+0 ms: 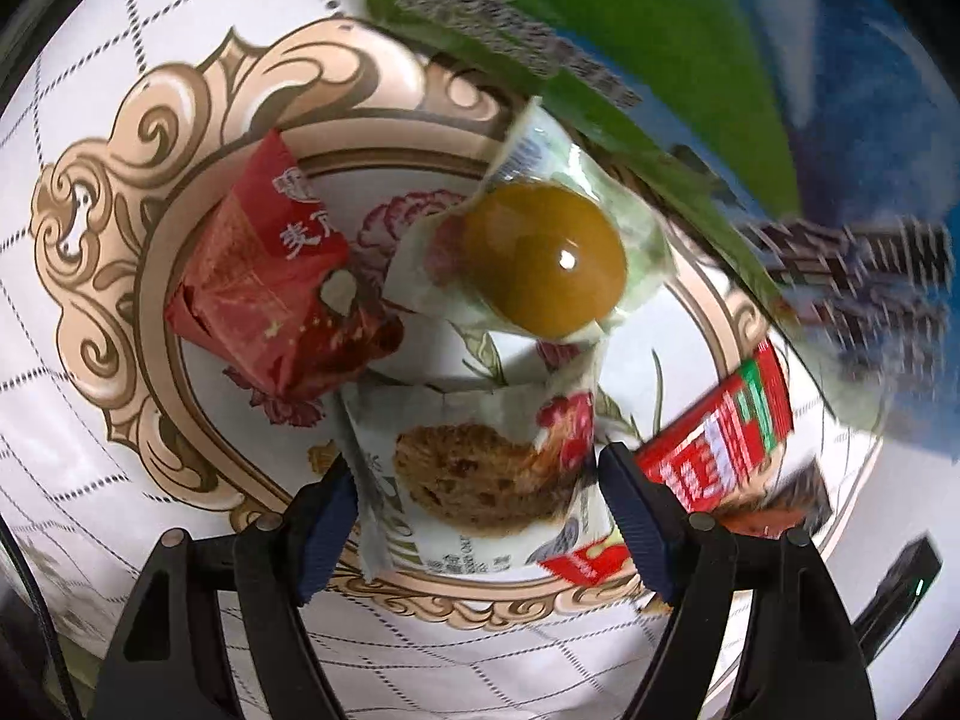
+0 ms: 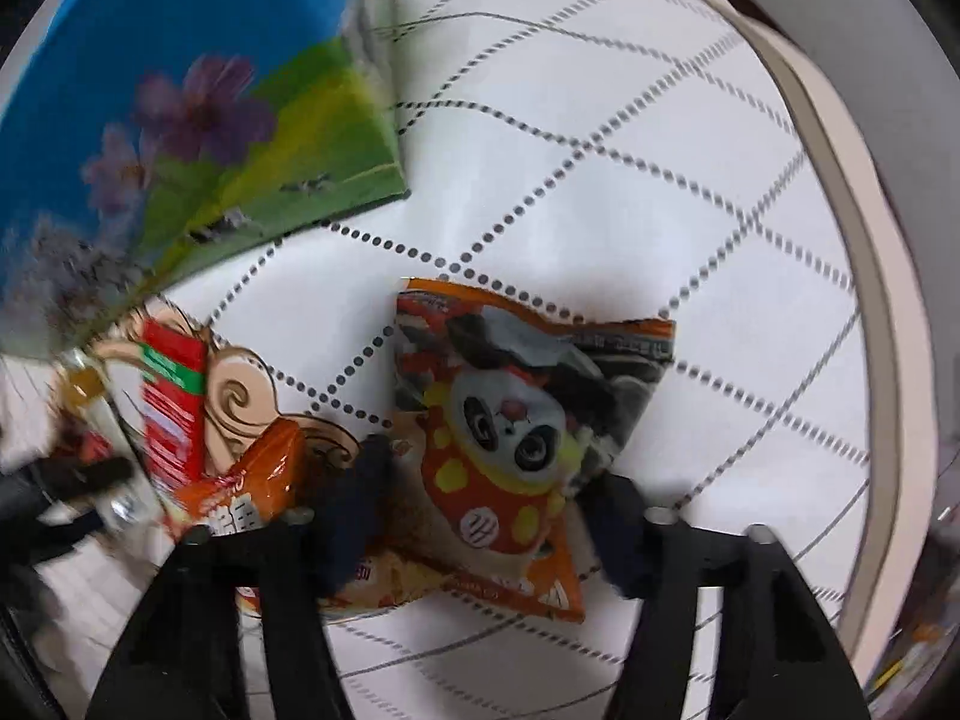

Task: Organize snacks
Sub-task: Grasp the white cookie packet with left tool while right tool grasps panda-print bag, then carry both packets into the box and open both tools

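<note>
My left gripper (image 1: pixel 477 495) clamps the cake packet (image 1: pixel 480 480) over the plate (image 1: pixel 180 396), beside a red packet (image 1: pixel 270 282) and a jelly cup (image 1: pixel 543 261). My right gripper (image 2: pixel 486 510) pinches the panda packet (image 2: pixel 516 420) on the tablecloth (image 2: pixel 660 180), just beside the plate.

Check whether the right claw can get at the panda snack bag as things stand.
Probably yes. The right claw points down at the panda snack bag, which lies flat on the tablecloth with its lower part between the two fingers. Nothing covers it; the orange packet lies off to one side.
</note>
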`<state>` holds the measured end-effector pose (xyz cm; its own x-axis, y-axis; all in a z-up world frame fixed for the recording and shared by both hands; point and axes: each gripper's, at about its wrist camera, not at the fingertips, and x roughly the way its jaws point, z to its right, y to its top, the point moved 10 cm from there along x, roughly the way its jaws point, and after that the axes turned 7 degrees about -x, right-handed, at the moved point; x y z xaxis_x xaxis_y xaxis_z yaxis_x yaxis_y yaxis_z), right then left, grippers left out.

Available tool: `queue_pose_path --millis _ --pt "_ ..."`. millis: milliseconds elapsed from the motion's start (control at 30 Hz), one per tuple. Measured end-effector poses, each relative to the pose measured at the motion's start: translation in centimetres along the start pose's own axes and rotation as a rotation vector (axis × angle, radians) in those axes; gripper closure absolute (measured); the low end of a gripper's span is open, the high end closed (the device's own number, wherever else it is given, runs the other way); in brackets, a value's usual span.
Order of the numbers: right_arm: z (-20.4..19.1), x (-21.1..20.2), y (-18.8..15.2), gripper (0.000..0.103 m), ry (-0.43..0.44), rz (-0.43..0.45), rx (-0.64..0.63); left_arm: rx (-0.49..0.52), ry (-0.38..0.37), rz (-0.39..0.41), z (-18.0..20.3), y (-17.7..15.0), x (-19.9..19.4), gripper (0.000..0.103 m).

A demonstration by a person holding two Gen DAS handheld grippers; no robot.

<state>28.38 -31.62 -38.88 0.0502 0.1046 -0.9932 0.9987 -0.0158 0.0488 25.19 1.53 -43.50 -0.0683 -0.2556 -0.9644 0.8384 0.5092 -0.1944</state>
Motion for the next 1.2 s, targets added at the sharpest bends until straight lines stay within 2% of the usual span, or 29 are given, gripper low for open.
queue_pose_path --millis 67,133,233,300,400,467,500,533,567,633,667,900,1033,1200 --pt "0.1 -0.3 -0.3 0.046 -0.024 -0.004 -0.055 0.006 0.026 0.011 0.3 0.5 0.5 0.026" --pt "0.5 -0.5 -0.8 0.046 -0.049 -0.016 -0.084 0.063 0.076 0.040 0.9 0.5 0.8 0.026" --pt "1.4 -0.6 -1.3 0.044 -0.018 -0.021 -0.044 0.189 0.175 0.107 2.4 0.3 1.0 0.028" --pt "1.6 -0.4 -1.2 0.038 0.002 -0.029 -0.009 0.281 0.243 0.135 3.5 -0.4 1.2 0.031" --pt "1.9 -0.1 -0.6 0.034 -0.022 -0.028 0.018 0.383 0.299 0.167 4.8 -0.9 1.5 0.034" --pt "1.8 0.3 -0.4 0.035 -0.060 -0.010 0.005 0.383 0.288 0.170 5.4 -1.1 1.6 0.041" --pt "1.9 0.4 -0.3 0.043 -0.071 0.001 -0.003 0.384 0.285 0.170 5.3 -1.2 1.2 0.043" --pt "1.9 0.4 -0.2 0.046 -0.081 0.010 -0.016 0.391 0.285 0.173 5.2 -1.3 0.8 0.044" --pt "2.1 0.4 -0.2 0.047 -0.079 0.015 -0.017 0.402 0.284 0.178 3.5 -1.6 -0.4 0.046" --pt "2.4 -0.1 -0.1 0.049 -0.071 0.021 -0.020 0.426 0.286 0.192 2.6 -1.7 -1.9 0.047" --pt "2.3 -0.5 -0.2 0.050 -0.061 0.025 -0.016 0.436 0.279 0.193 1.9 -0.7 -2.2 0.047" --pt "1.3 -6.5 0.7 0.051 0.066 0.111 -0.008 0.483 0.197 0.200 0.8 -4.7 -7.1 0.047" --pt "-0.9 -10.6 1.7 0.051 0.140 0.160 -0.063 0.527 0.129 0.254 2.5 -5.3 -12.4 0.047" --pt "-6.2 -15.5 4.1 0.051 0.282 0.213 -0.129 0.587 0.064 0.326 6.4 -4.0 -19.5 0.047"
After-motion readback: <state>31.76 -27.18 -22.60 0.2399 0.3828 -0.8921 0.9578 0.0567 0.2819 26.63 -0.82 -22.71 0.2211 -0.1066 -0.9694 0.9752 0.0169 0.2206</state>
